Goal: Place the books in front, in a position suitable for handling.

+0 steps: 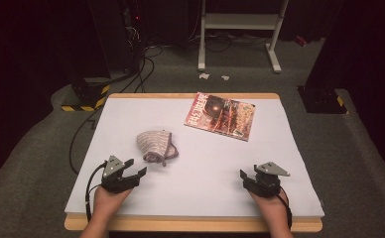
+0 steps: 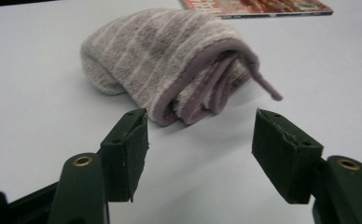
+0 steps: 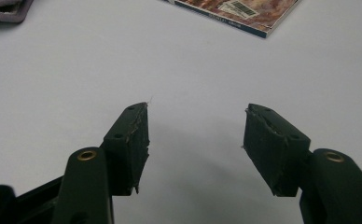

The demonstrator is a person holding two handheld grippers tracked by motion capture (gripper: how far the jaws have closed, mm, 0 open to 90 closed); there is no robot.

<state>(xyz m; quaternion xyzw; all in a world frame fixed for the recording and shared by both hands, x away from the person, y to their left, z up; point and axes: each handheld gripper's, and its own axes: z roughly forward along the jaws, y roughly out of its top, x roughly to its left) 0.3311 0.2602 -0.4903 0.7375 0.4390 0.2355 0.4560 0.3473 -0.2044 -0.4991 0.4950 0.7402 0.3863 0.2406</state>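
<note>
Black padded fingers (image 2: 125, 151) of the left gripper (image 2: 200, 149) rise closest to the lens in the left gripper view, spread wide apart with nothing between them. Just beyond their tips, not touching, lies the rolled-up, striped mauve-and-cream terry towel (image 2: 170, 60) with a purple bound hem, resting flat on the white-covered desk (image 2: 39, 121). Its open, layered end faces the fingers, and a thin purple loop hangs off toward the right-hand pad.

In the high view the left gripper (image 1: 130, 171) sits near the front-left of the desk (image 1: 205, 183), with the towel (image 1: 156, 145) just ahead and slightly to its right. The right gripper (image 1: 250, 176) rests well apart from the towel at the front-right, its fingers (image 3: 128, 140) also parted and empty. A glossy red-and-brown magazine (image 1: 221, 115) lies at the far side, clear of both.

The step in hand looks like the reach to grasp the towel. To do it well, the left gripper should go forward low and level so one pad slides along each side of the folded end, straddling all the layers rather than pinching only the hem or the loose loop. Closing on the thick part of the roll should keep it from unrolling as it lifts.
</note>
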